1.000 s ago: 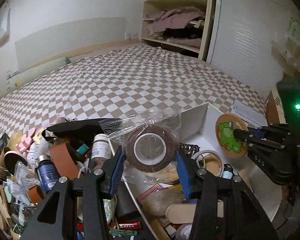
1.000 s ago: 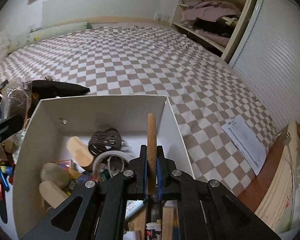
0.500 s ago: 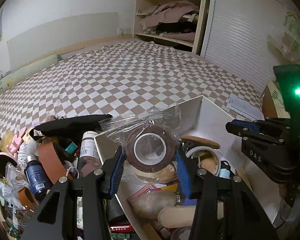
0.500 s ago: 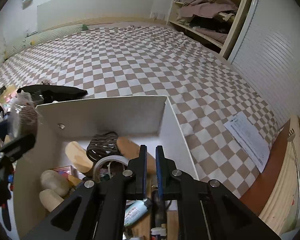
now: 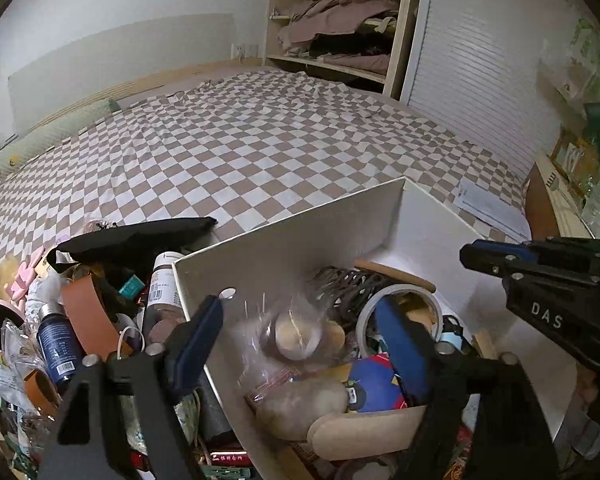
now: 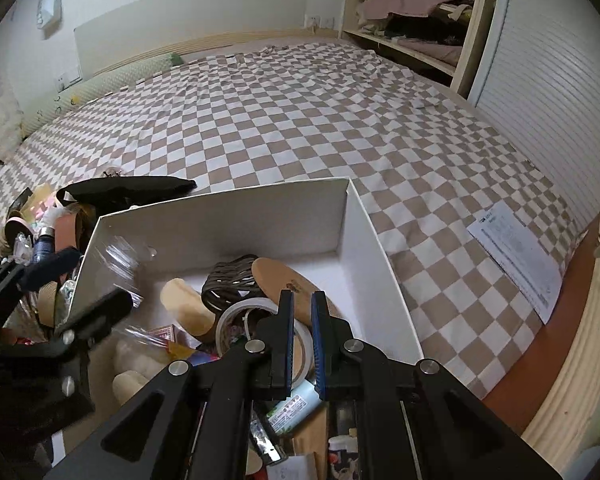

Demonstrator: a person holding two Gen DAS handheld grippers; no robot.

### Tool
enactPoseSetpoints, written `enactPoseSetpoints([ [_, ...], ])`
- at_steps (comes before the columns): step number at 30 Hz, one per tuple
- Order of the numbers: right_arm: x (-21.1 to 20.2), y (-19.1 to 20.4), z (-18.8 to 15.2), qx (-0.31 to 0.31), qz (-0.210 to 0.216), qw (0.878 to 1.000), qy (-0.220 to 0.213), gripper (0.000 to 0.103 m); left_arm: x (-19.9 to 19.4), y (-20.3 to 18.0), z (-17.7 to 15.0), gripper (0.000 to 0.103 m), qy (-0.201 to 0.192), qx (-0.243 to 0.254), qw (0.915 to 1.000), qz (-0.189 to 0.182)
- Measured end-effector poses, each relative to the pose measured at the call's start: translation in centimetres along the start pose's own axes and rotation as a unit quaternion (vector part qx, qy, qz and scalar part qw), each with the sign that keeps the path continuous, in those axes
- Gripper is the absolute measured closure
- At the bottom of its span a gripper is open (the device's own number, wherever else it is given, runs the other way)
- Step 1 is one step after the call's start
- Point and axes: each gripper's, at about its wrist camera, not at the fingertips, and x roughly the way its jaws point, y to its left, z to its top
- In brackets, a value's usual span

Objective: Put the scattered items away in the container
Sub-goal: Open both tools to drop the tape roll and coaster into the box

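My left gripper (image 5: 300,306) hangs over the left side of the white box (image 5: 300,248), and its jaws are opening. A brown roll in a clear bag (image 5: 296,332) is blurred between and below the blue pads, touching neither. The same bag (image 6: 120,256) shows as a blur at the box's left wall in the right wrist view. My right gripper (image 6: 302,300) is shut with nothing in it, above a tape ring (image 6: 236,316). A round cork coaster (image 6: 284,280) lies flat in the box (image 6: 240,232). The right gripper (image 5: 500,256) juts in from the right.
Scattered items are heaped left of the box: a blue bottle (image 5: 58,344), a brown leather band (image 5: 86,320), a white bottle (image 5: 164,280), a black pouch (image 5: 140,236). A checkered bedspread (image 6: 300,120) stretches behind. A paper sheet (image 6: 516,252) lies right, near a wooden edge.
The cork coaster left the right gripper's shut jaws and now lies in the box. The left jaws have spread, and the bagged roll has dropped out of their grip toward the box.
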Motion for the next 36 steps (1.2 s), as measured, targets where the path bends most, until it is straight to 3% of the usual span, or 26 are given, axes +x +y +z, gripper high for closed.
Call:
enactPoseSetpoints([
  [15, -0.4, 0.2, -0.2, 0.002, 0.004, 1.0, 0.005, 0.094, -0.9, 0.1, -0.2, 0.023, -0.005, 0.006, 1.0, 0.002],
  [28, -2.6, 0.3, -0.2, 0.016, 0.002, 0.999, -0.03, 0.093, -2.7, 0.9, -0.4, 0.023, -0.014, 0.001, 0.9998, 0.012],
  [29, -2.7, 0.4, -0.2, 0.015, 0.002, 0.999, -0.034, 0.088, -2.8, 0.9, -0.4, 0.023, -0.014, 0.001, 0.9998, 0.013],
  [30, -2.8, 0.5, -0.2, 0.015, 0.0, 0.999, -0.037, 0.059, -3.0, 1.0, -0.4, 0.022, -0.015, 0.0, 0.9998, 0.016],
  [31, -3.0, 0.6, -0.2, 0.017, -0.004, 0.999, -0.043, 0.019, -3.2, 1.1, -0.5, 0.019, -0.017, -0.001, 0.9997, 0.019],
  [32, -3.3, 0.7, -0.3, 0.019, -0.012, 0.998, -0.052, 0.009, -3.4, 1.2, -0.5, 0.012, -0.02, -0.002, 0.9996, 0.022],
  [36, -4.3, 1.4, -0.2, 0.007, -0.033, 0.996, -0.079, 0.0, -4.1, 1.7, -0.5, 0.007, -0.026, -0.011, 0.9993, 0.027],
])
